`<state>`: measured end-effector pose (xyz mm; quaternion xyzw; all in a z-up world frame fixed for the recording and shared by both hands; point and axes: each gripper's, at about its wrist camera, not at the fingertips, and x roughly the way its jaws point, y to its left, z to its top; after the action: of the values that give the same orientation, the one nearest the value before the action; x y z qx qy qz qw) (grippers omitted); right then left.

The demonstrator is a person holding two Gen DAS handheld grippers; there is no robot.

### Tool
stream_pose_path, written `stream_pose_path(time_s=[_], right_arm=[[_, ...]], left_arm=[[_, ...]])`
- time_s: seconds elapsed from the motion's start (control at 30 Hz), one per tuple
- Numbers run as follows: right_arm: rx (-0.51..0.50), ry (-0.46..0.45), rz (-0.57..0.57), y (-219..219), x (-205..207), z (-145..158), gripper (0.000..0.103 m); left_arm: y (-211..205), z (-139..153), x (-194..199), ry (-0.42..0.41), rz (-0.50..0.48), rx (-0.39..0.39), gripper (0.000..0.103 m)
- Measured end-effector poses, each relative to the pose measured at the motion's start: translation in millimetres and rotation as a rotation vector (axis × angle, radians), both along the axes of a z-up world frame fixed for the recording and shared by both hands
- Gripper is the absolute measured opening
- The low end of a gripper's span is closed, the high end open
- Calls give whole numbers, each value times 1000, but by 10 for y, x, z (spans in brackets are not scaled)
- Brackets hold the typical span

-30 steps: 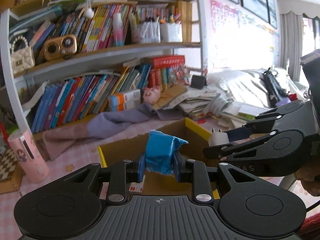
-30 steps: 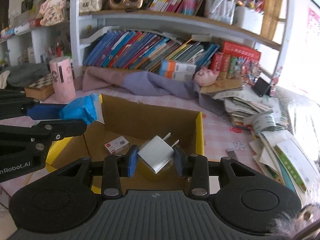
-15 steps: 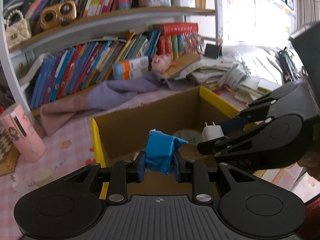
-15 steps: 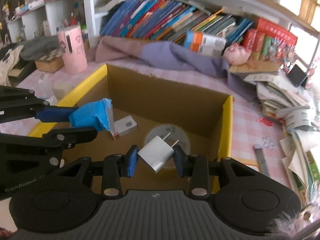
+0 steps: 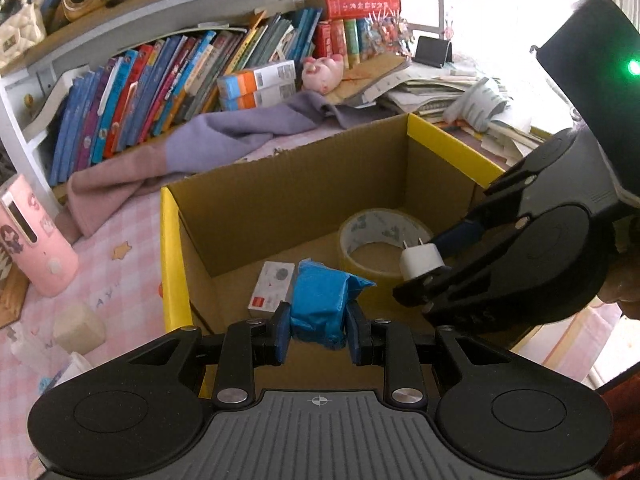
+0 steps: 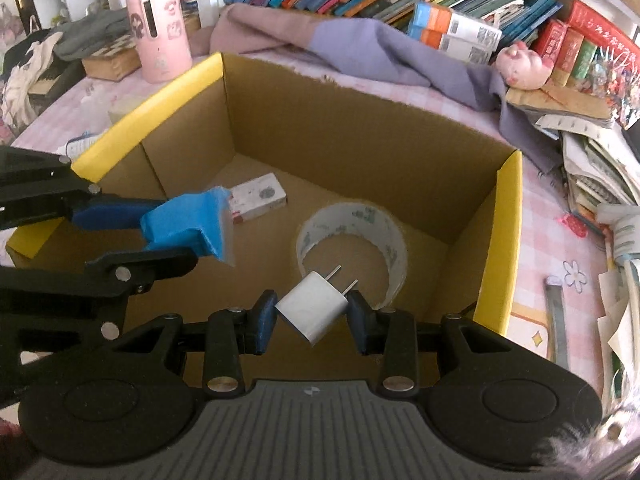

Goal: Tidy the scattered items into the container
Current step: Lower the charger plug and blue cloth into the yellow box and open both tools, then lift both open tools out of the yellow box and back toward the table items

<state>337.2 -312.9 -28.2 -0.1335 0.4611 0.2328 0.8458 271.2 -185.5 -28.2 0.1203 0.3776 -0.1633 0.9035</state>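
A: Step in hand?
B: Carrying two items in over the cardboard box [image 6: 500, 216]. Left hand-held gripper [image 5: 318, 330] clamped on a blue packet [image 5: 320, 304]; right hand-held gripper [image 6: 311, 320] clamped on a white plug adapter [image 6: 312, 312], prongs up and away.

A: Position against the box?
B: Both hanging above the open box, inside its yellow-edged rim, clear of the floor of it. Blue packet over the left half, near a small white-and-red carton [image 6: 258, 197] lying on the bottom. Adapter over the tape roll [image 6: 354, 236], also already inside.

A: Progress, then?
B: Partway, by the look of it. Two things in the box, two more about to join. A pale block [image 5: 78, 326] out on the desk [image 5: 120, 280] to the left, possibly more clutter to collect.

A: Next move?
B: Probably lowering a little, then parting each pair of jaws to drop the loads. Worth placing the adapter beside the roll or inside its ring, not on its edge, to avoid a bounce. Plenty of bare cardboard below the packet.
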Motion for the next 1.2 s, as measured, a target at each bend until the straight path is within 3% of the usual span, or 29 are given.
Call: stream_pose_path(time_s=[0.23, 0.33, 0.4, 0.47, 0.53, 0.77, 1.2], right_arm=[[-11, 10, 17, 22, 0, -11, 36], [0, 0, 15, 14, -7, 7, 42], [3, -6, 12, 14, -10, 14, 43], [14, -6, 4, -3, -6, 22, 44], [30, -14, -4, -27, -10, 40, 47], [121, -70, -52, -114, -100, 166, 53], [186, -259, -181, -127, -474, 458, 59]], left_arm=[[-1, -11, 18, 15, 22, -1, 28], [-10, -2, 7, 8, 32, 8, 31], [-11, 13, -6, -6, 46, 23, 39], [3, 32, -25, -25, 69, 39, 58], [32, 61, -53, -41, 85, 39, 67], [59, 181, -195, -92, 89, 31, 84], [112, 371, -499, -193, 79, -1, 92]])
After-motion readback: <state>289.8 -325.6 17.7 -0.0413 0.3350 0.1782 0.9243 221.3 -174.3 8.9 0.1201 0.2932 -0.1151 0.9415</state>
